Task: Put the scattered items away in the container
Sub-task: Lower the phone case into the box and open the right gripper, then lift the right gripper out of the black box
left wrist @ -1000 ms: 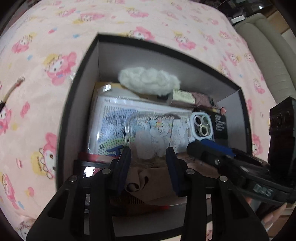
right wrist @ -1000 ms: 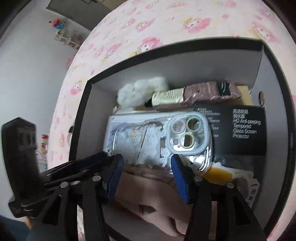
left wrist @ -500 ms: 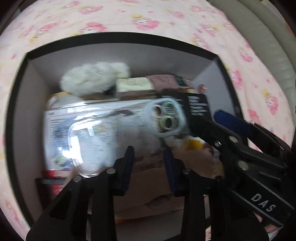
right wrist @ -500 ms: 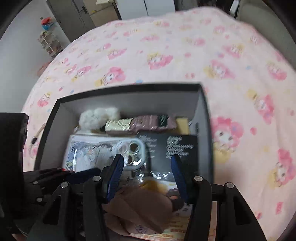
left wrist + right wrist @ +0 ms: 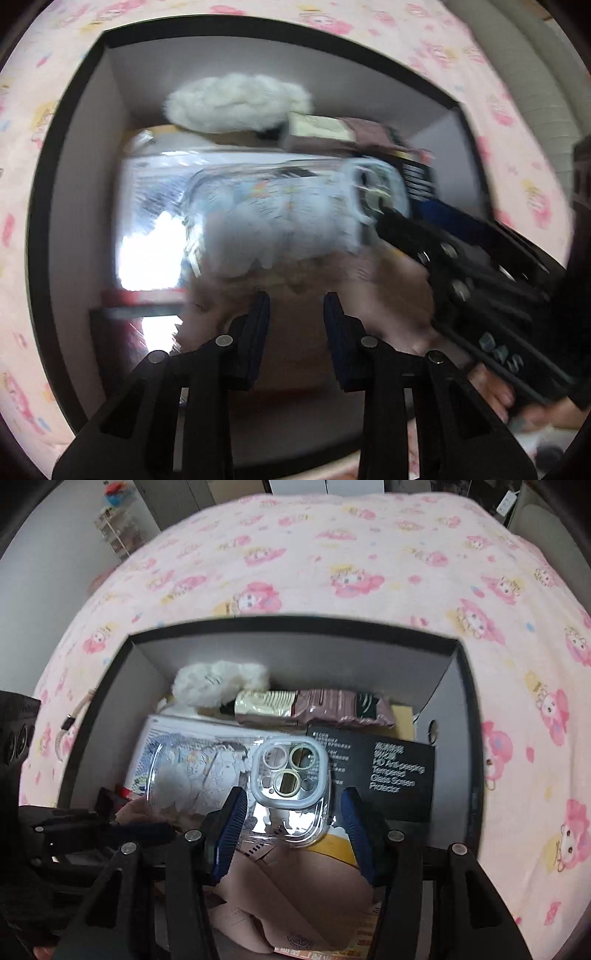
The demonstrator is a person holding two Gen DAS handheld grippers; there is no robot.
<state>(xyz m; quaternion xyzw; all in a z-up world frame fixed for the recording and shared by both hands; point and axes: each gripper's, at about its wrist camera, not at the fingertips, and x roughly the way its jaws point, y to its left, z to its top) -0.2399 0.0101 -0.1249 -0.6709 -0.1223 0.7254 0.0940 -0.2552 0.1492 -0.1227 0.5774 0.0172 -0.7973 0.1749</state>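
A black box (image 5: pixel 467 716) with grey inner walls sits on the pink patterned bedspread (image 5: pixel 332 554). It holds a clear phone case (image 5: pixel 291 775), a black screen-protector box (image 5: pixel 388 771), a white fluffy item (image 5: pixel 218 683), a brown tube (image 5: pixel 332 710), a printed packet (image 5: pixel 184 753) and beige cloth (image 5: pixel 295 904). My right gripper (image 5: pixel 291 812) is open and empty above the case. My left gripper (image 5: pixel 297 321) is open and empty over the beige cloth (image 5: pixel 295 354); that view is blurred. The box (image 5: pixel 40 206) fills the left wrist view.
A thin cord (image 5: pixel 74 716) lies on the bedspread left of the box. A white padded sofa arm (image 5: pixel 535 85) is at the far right of the left wrist view. Shelves with small items (image 5: pixel 118 528) stand beyond the bed.
Both grippers have shifted over the box while staying open. The right gripper has come closer to the phone case. The left view swung and is now motion-blurred.
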